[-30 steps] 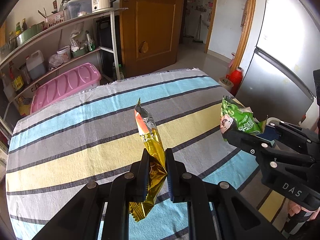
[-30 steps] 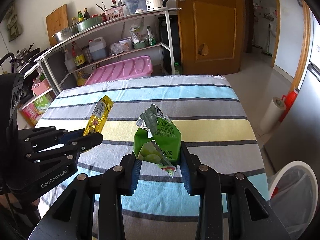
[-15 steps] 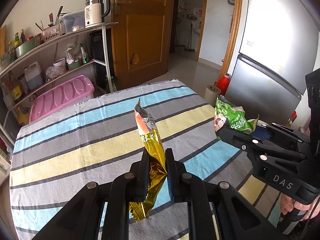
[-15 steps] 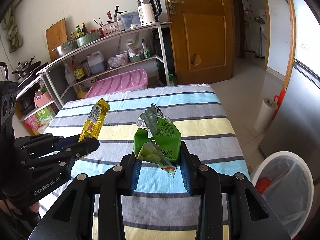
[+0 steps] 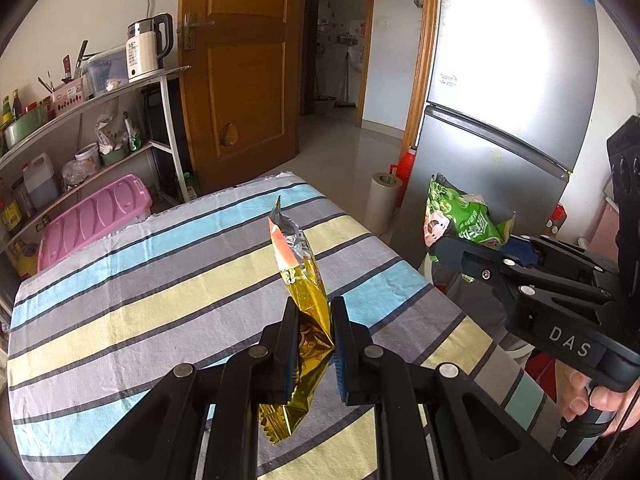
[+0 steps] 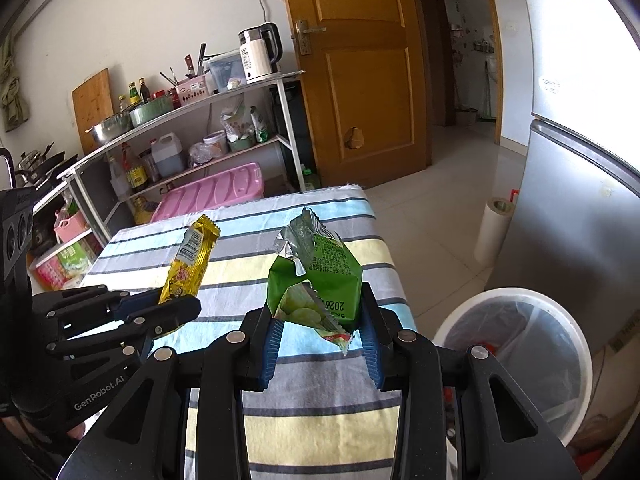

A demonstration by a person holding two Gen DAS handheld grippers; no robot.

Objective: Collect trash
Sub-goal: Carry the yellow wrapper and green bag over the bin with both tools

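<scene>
A home kitchen: beside the wooden door [image 6: 360, 72] stand a kettle [image 6: 258, 54] on shelves [image 6: 192, 108] and a fridge [image 6: 580, 152].

— What do you hold on your left?
— A gold foil wrapper [image 5: 306, 304], torn open at its silver-and-orange top, upright, pinched low down above the striped cloth.

— And on your right?
— A crumpled green snack packet [image 6: 320, 276], silver lining showing, clamped upright; white lined bin [image 6: 516, 356] sits below, right.
</scene>
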